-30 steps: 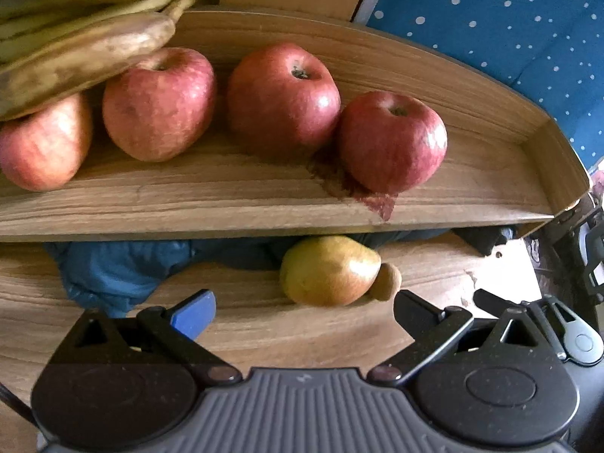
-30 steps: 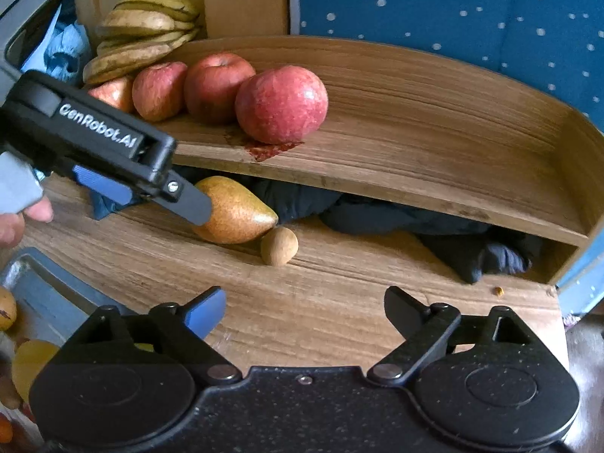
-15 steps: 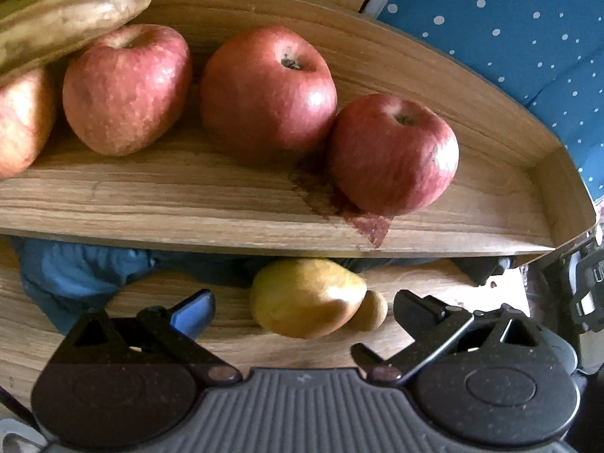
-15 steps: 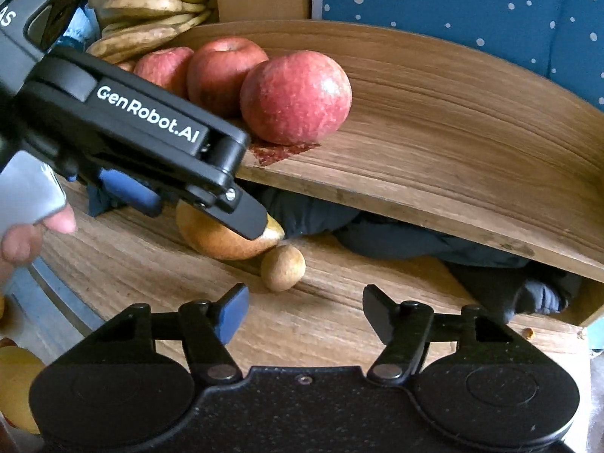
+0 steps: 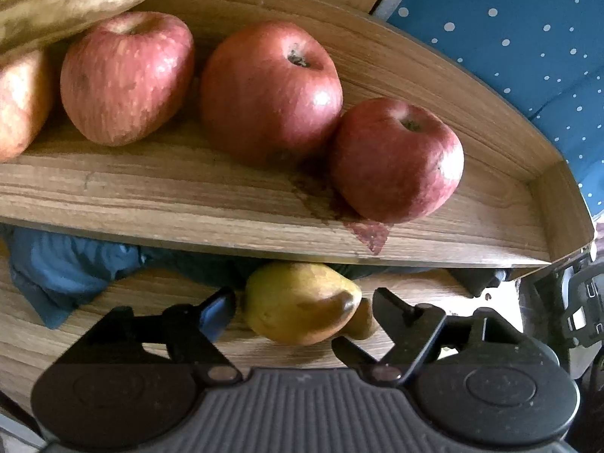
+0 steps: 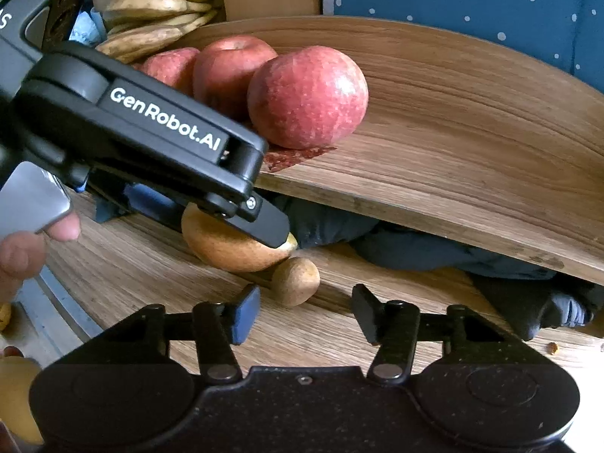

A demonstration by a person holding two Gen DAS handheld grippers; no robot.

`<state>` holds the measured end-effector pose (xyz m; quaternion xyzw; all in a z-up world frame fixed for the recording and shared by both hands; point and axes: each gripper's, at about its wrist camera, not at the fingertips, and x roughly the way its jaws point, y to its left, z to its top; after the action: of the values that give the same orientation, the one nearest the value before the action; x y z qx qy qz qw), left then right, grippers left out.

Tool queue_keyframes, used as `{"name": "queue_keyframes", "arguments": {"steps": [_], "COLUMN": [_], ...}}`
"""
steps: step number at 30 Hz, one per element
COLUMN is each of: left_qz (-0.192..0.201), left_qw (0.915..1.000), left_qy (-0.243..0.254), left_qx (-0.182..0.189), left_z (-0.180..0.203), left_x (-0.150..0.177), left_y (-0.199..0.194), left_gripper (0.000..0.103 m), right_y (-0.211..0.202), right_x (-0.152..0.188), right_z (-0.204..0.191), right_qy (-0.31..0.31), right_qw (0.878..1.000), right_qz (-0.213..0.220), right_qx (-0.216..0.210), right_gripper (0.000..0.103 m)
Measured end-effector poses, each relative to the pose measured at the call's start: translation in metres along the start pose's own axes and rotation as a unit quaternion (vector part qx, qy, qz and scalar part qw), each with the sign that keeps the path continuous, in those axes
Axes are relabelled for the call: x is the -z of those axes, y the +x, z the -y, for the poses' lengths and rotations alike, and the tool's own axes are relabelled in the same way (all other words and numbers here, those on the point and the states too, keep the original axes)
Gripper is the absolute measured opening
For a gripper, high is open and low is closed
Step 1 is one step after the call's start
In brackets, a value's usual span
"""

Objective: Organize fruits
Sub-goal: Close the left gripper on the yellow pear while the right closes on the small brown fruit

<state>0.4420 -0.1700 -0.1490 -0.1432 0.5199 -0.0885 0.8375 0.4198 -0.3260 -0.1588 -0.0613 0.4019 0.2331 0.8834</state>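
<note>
Along the back of the scene a curved wooden shelf tray (image 5: 188,196) with a raised rim sits above a wooden tabletop (image 6: 158,275), and dark blue cloth (image 5: 64,275) is bunched in the gap under it. On the tray, from its left end, lie a bunch of browned bananas (image 6: 158,19) and a row of red apples (image 5: 270,90); the one farthest right (image 5: 394,158) touches its neighbour and stands over a reddish stain (image 5: 368,236) on the wood. The rest of the tray to the right of the apples holds nothing that shows. Below the tray's front edge, on the tabletop, a yellow-brown pear (image 5: 302,305) lies on its side, and a small round brown fruit (image 6: 296,281) rests against its narrow end. The left gripper (image 5: 302,309) points down at the pear with one finger on each side of it; its jaws are closing, the blue pad close beside the pear's broad end, and the right wrist view shows the other fingertip (image 6: 273,232) against the pear's upper side, though whether both pads press yet I cannot tell. The right gripper (image 6: 305,315) hangs just short of the small brown fruit, its jaws also closing at a middling width with nothing between them. At the left edge of the right wrist view a person's fingers (image 6: 22,249) hold the left gripper's handle.
</note>
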Motion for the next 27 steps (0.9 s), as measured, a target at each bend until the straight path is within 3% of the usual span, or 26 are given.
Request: {"name": "queue_keyframes", "arguments": {"steps": [12, 17, 27], "left_qz": [-0.005, -0.002, 0.005], "left_qw": [0.9997, 0.9997, 0.9997], "left_qy": [-0.023, -0.026, -0.021], "left_qx": [-0.01, 0.0, -0.006], "left_z": [-0.002, 0.001, 0.006], "left_x": [0.005, 0.005, 0.009], "left_y": [0.01, 0.012, 0.012], "left_gripper": [0.081, 0.073, 0.071], "right_y": [-0.003, -0.003, -0.006], "right_x": [0.004, 0.005, 0.006], "right_z": [-0.002, -0.006, -0.002], "right_qy": [-0.005, -0.011, -0.001], "right_qw": [1.0, 1.0, 1.0], "right_qz": [0.004, 0.005, 0.007], "right_qx": [0.0, 0.001, -0.003], "right_gripper": [0.046, 0.039, 0.03]}}
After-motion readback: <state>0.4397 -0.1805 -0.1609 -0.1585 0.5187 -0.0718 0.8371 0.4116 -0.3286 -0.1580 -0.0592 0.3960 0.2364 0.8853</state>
